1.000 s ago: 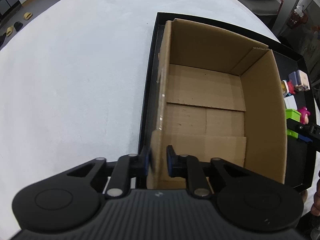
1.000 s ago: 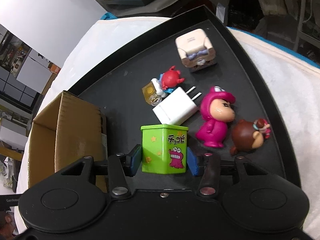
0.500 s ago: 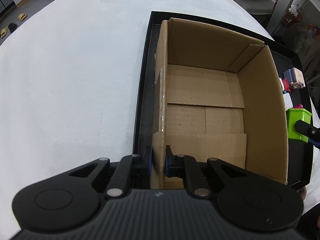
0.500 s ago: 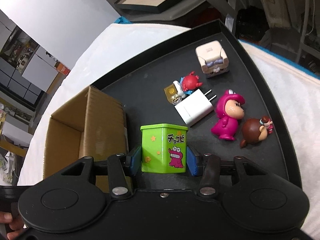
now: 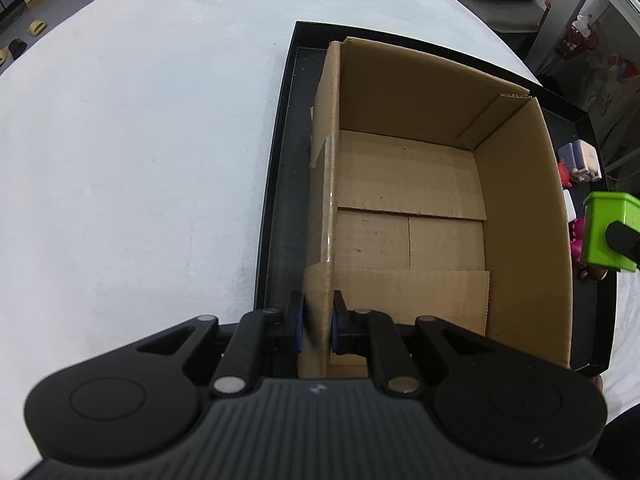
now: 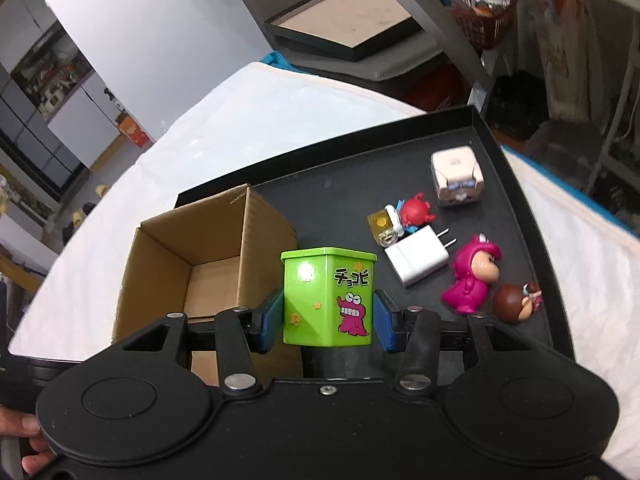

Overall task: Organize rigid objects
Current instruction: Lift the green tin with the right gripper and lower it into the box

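1. A white padded table fills the scene, with cluttered shelves and a framed board behind it; on it sits a black tray carrying an open cardboard box and a scatter of small toys.
2. Compared with a second ago, the green tin is off the tray floor: then it stood among the toys, now it hangs above them, nearer the box, and it also shows at the right edge of the left view.
3. That suggests the pick-up is done and the carry to the empty box is under way.
4. The right gripper holds its blue pads partly spread and pressed on the two sides of the tin, which sits upright between them.
5. The left gripper has its pads almost together, pinching the near left wall of the box, apparently to steady it.
6. A white charger, a pink figure, a brown figure, a red crab toy and a cream cube are on the tray.
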`<action>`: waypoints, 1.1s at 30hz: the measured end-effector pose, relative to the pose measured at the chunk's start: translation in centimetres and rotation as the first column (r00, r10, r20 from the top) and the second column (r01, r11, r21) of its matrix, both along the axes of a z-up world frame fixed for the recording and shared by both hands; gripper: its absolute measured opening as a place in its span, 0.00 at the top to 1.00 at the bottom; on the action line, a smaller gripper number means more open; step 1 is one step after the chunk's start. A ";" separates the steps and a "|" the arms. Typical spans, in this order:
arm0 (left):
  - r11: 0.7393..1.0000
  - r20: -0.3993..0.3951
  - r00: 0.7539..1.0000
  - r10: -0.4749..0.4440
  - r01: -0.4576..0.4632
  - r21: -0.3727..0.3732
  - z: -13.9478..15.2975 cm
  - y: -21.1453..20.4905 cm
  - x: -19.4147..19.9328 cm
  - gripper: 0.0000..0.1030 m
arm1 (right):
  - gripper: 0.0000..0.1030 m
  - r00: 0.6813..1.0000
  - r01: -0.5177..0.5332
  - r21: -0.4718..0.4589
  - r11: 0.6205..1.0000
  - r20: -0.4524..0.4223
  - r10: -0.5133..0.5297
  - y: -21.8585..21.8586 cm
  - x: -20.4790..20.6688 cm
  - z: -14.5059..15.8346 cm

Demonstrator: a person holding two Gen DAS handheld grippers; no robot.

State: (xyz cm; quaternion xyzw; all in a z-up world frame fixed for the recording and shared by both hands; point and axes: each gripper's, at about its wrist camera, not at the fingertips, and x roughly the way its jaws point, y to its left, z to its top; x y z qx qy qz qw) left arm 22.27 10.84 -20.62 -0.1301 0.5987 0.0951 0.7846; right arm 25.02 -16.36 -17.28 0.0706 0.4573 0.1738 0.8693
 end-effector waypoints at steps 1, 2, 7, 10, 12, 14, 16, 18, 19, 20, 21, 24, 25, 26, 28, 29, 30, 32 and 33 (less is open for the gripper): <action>1.000 0.000 1.000 0.000 0.000 -0.003 0.0 0.1 -0.1 0.88 | 0.55 1.000 -0.005 -0.002 1.000 0.009 0.005 0.2 -0.1 0.3; 1.000 0.000 1.000 -0.002 0.002 -0.007 0.0 0.1 -0.1 0.88 | 0.55 1.000 -0.009 -0.006 1.000 0.016 0.010 0.5 -0.1 0.5; 1.000 0.004 1.000 -0.005 0.005 -0.022 0.0 0.4 -0.1 0.88 | 0.55 0.999 -0.030 -0.045 0.999 0.043 0.032 2.1 0.0 1.6; 1.000 0.006 1.000 -0.009 0.009 -0.029 0.0 0.7 -0.1 0.88 | 0.55 0.997 -0.050 -0.056 0.997 0.056 0.053 3.1 -0.2 2.3; 0.999 0.006 1.000 -0.010 0.011 -0.034 -0.1 0.8 -0.1 0.88 | 0.55 0.995 -0.073 -0.054 0.996 0.068 0.076 3.8 -0.3 2.8; 0.999 0.005 1.000 -0.005 0.005 -0.043 -0.1 1.0 0.0 0.88 | 0.55 0.992 -0.099 -0.054 0.994 0.075 0.103 4.7 -0.4 3.1; 0.998 0.005 1.000 0.000 0.000 -0.055 -0.1 1.1 -0.1 0.88 | 0.55 0.988 -0.128 -0.056 0.990 0.084 0.132 5.7 -0.5 3.4; 0.998 0.006 1.000 -0.001 0.001 -0.060 -0.1 1.1 0.0 0.88 | 0.55 0.984 -0.151 -0.066 0.986 0.087 0.156 6.7 -0.4 3.7; 0.998 0.006 1.000 -0.002 0.002 -0.060 -0.1 1.0 -0.1 0.88 | 0.55 0.982 -0.162 -0.069 0.984 0.085 0.168 7.2 -0.3 3.8; 0.998 0.006 1.000 -0.004 0.004 -0.060 -0.1 1.0 0.0 0.88 | 0.55 0.981 -0.173 -0.069 0.983 0.082 0.178 7.5 -0.2 3.8; 0.998 0.005 1.000 -0.007 0.008 -0.059 0.0 1.0 0.0 0.88 | 0.55 0.979 -0.181 -0.072 0.981 0.079 0.187 8.0 -0.1 3.8; 0.998 0.003 1.000 -0.012 0.012 -0.066 0.0 1.0 0.0 0.87 | 0.55 0.976 -0.203 -0.081 0.976 0.066 0.209 9.3 0.2 3.5; 0.997 0.003 1.000 -0.011 0.011 -0.072 0.0 1.0 -0.1 0.87 | 0.55 0.975 -0.207 -0.083 0.975 0.062 0.213 9.6 0.2 3.4; 0.997 0.000 1.000 -0.005 0.005 -0.080 0.0 1.0 -0.1 0.87 | 0.55 0.975 -0.212 -0.088 0.973 0.056 0.217 10.0 0.3 3.2; 0.995 -0.006 1.000 0.006 -0.006 -0.096 -0.2 1.2 0.0 0.86 | 0.55 0.973 -0.222 -0.102 0.970 0.050 0.227 10.7 0.3 3.0; 0.995 -0.006 1.000 0.008 -0.009 -0.101 -0.2 1.2 0.0 0.86 | 0.55 0.971 -0.227 -0.109 0.968 0.048 0.233 11.1 0.3 2.9; 0.995 -0.007 1.000 0.010 -0.010 -0.103 -0.2 1.2 0.0 0.86 | 0.55 0.970 -0.231 -0.115 0.966 0.046 0.237 11.4 0.3 2.8; 0.994 -0.010 1.000 0.013 -0.014 -0.105 -0.2 1.1 0.0 0.86 | 0.55 0.969 -0.236 -0.123 0.964 0.043 0.242 11.9 0.5 2.6; 0.994 -0.012 1.000 0.015 -0.017 -0.108 -0.2 1.1 0.0 0.86 | 0.55 0.969 -0.237 -0.126 0.963 0.043 0.244 12.2 0.6 2.6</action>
